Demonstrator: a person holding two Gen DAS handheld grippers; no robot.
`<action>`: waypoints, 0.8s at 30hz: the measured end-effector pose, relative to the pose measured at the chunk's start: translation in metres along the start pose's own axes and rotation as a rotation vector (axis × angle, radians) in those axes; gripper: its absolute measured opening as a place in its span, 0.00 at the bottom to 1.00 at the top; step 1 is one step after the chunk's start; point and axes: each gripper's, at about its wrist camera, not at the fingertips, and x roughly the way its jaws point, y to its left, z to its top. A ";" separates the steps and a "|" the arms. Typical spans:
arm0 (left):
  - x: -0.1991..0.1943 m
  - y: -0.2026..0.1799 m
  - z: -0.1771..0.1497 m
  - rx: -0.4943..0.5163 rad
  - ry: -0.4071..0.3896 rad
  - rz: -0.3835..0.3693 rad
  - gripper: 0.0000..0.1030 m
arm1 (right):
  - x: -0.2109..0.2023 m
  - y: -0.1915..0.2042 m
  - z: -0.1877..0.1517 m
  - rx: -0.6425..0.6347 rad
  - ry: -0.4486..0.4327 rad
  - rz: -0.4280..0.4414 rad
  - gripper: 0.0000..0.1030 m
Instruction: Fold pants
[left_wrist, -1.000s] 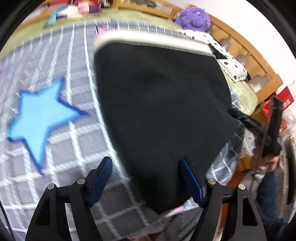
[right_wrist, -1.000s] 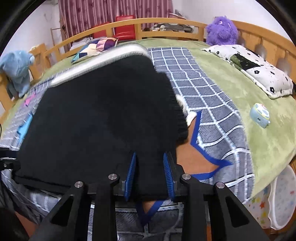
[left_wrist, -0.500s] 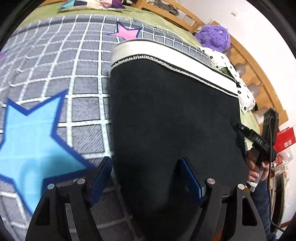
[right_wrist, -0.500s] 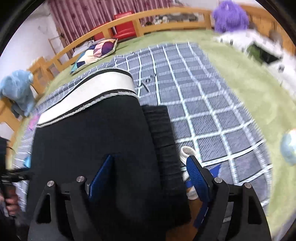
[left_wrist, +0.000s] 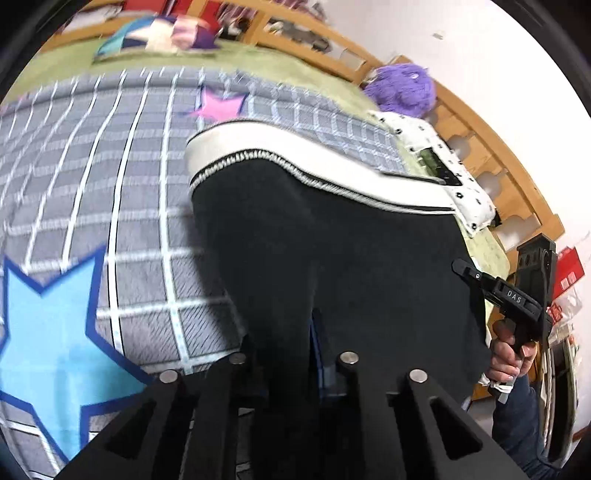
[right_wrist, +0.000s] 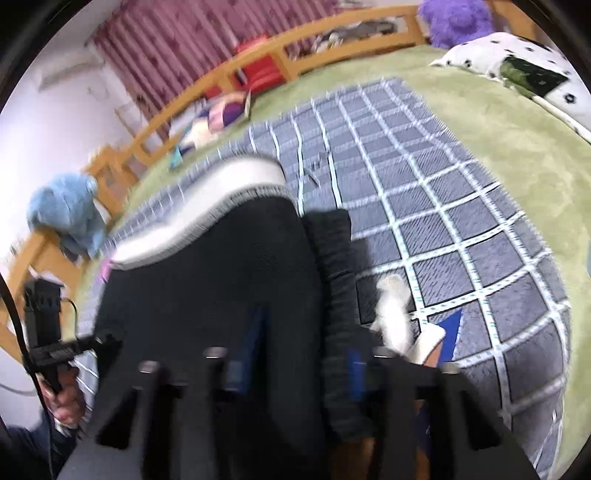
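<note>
With both grippers' jaws just closed on the pants (left_wrist: 332, 258), its near hem should be carried evenly toward the white waistband (left_wrist: 295, 155).

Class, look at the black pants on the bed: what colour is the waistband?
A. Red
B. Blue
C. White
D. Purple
C: the black pants end in a broad white waistband at the edge far from the grippers, over the grey checked blanket.

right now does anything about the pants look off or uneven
Yes: in the right wrist view a ribbed black strip sticks out past the right edge of the black pants, and a white drawstring trails loose onto the checked blanket. Otherwise the white waistband lies fairly flat.
</note>
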 end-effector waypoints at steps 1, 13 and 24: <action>-0.006 -0.004 0.004 0.010 -0.011 0.001 0.13 | -0.007 0.002 0.000 0.030 -0.019 0.011 0.23; -0.114 0.077 0.043 -0.060 -0.156 0.017 0.10 | -0.013 0.141 0.006 -0.059 -0.118 0.046 0.19; -0.168 0.225 0.049 -0.136 -0.139 0.269 0.11 | 0.133 0.277 -0.007 -0.081 0.043 0.246 0.19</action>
